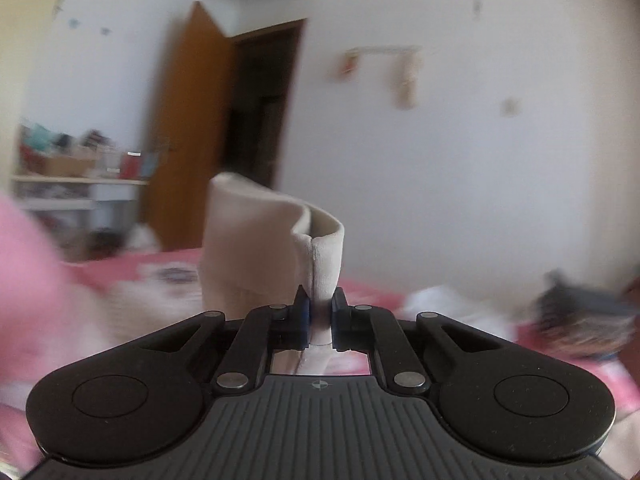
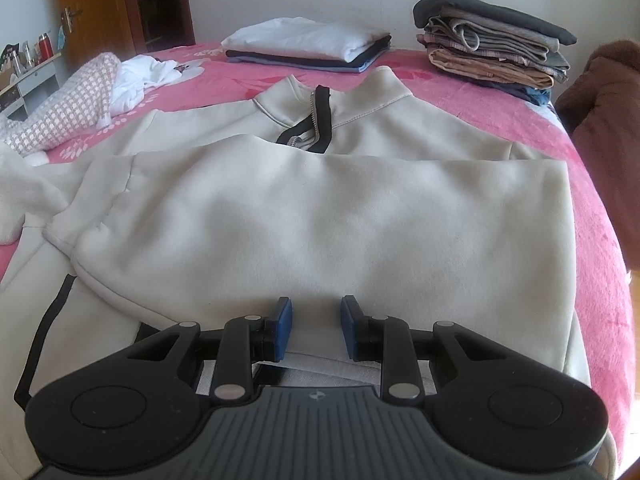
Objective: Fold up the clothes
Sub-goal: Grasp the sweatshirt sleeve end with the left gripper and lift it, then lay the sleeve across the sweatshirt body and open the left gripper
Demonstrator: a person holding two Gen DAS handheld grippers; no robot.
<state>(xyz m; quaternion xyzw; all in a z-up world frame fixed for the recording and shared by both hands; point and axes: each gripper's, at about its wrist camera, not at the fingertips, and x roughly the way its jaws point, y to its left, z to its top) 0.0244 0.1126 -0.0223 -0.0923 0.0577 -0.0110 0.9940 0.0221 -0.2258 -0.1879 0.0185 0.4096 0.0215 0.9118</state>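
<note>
Left wrist view: the left gripper point(image 1: 320, 312) is clamped on a ribbed cuff of the cream sweatshirt point(image 1: 256, 248), the fabric raised above the pink bedspread point(image 1: 372, 292); surroundings blurred.

Right wrist view: the right gripper point(image 2: 316, 328) stands partly spread over the sweatshirt point(image 2: 320, 220), which lies across the bedspread point(image 2: 560, 128); whether its pads press the cloth cannot be told. Two folded stacks point(image 2: 492, 40) sit beyond the collar.
</note>
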